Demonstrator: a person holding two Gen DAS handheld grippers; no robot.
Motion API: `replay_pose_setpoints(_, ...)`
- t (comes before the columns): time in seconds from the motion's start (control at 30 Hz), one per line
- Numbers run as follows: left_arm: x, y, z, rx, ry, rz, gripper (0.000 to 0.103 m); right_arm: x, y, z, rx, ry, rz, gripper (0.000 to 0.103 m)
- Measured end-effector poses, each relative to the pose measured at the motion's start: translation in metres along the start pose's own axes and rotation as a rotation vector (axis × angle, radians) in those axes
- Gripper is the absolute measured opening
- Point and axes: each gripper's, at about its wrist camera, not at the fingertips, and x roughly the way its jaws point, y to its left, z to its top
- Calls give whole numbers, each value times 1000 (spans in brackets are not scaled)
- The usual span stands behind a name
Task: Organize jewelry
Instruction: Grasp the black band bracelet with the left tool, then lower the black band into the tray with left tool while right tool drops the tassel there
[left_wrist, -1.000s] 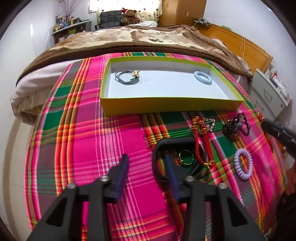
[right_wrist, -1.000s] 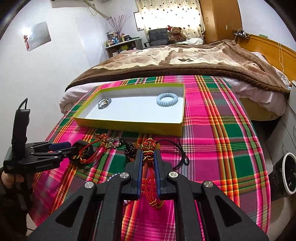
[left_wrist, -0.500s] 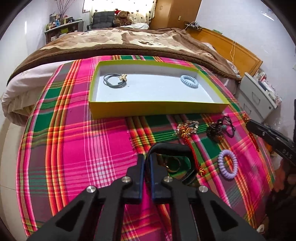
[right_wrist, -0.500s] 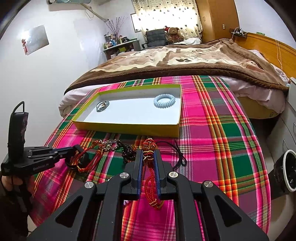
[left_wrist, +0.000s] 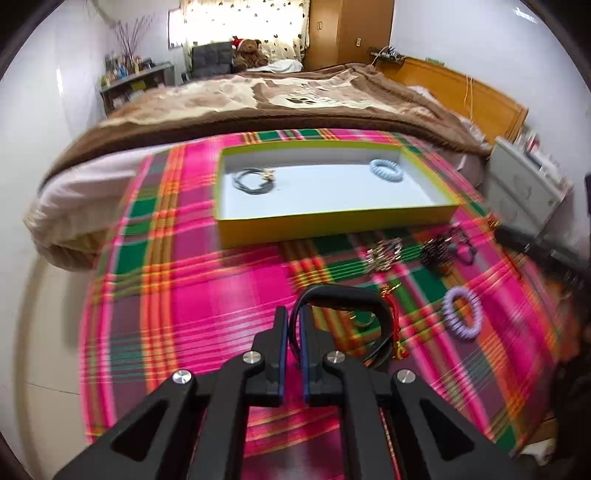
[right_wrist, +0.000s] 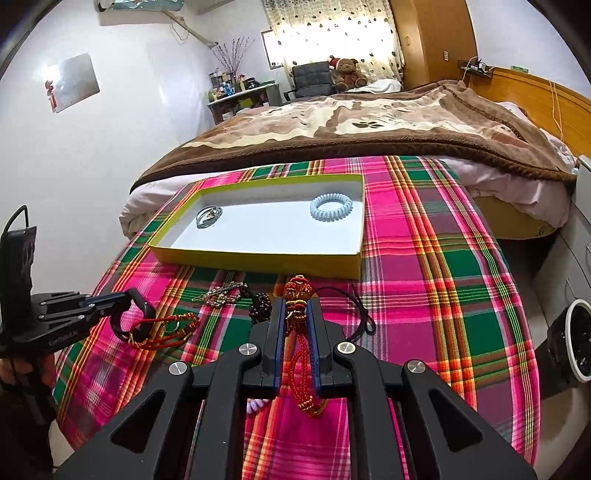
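My left gripper (left_wrist: 293, 325) is shut on a black band bracelet (left_wrist: 347, 293) and holds it just above the plaid cloth; the gripper also shows in the right wrist view (right_wrist: 125, 297). My right gripper (right_wrist: 296, 310) is shut on a red knotted cord charm (right_wrist: 297, 290) whose tassel hangs down. The yellow-rimmed box (left_wrist: 332, 223) (right_wrist: 258, 256) holds a light blue coil tie (left_wrist: 386, 170) (right_wrist: 331, 206) and a dark cord necklace (left_wrist: 255, 181) (right_wrist: 208, 216).
On the plaid cloth (left_wrist: 207, 295) lie a purple coil tie (left_wrist: 461, 314), a dark bead bracelet (left_wrist: 437, 253) (right_wrist: 260, 310), a silver chain piece (left_wrist: 384, 253) (right_wrist: 221, 295) and a red cord bracelet (right_wrist: 166, 330). A white drawer unit (left_wrist: 524, 188) stands to the right.
My left gripper closed on the black band and lifted it, rising and drawing back from the cloth. My right gripper stayed shut on the red charm and rose a little.
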Motion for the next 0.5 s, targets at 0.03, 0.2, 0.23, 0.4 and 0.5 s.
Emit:
replay_pose_setpoints(0.03, -2, -1, -3, 3, 4, -9, 6, -1, 1, 0, -2, -1, 3, 11)
replay_pose_setpoints(0.2, -10, -17, -16, 17, 27, -169, 6, 0, 1, 1, 0, -6, 9, 11)
replay_pose_setpoints(0.23, -11, -20, -16, 15, 25, -194, 6, 0, 1, 1, 1, -6, 9, 11)
replay_pose_setpoints(0.4, -11, -32, -16, 74, 20, -135, 6, -1, 2, 1, 5, -1, 11, 11)
replay_pose_setpoints(0.5, -16, -17, -15, 23, 7, -123, 6, -2, 5, 2, -8, -3, 16, 11)
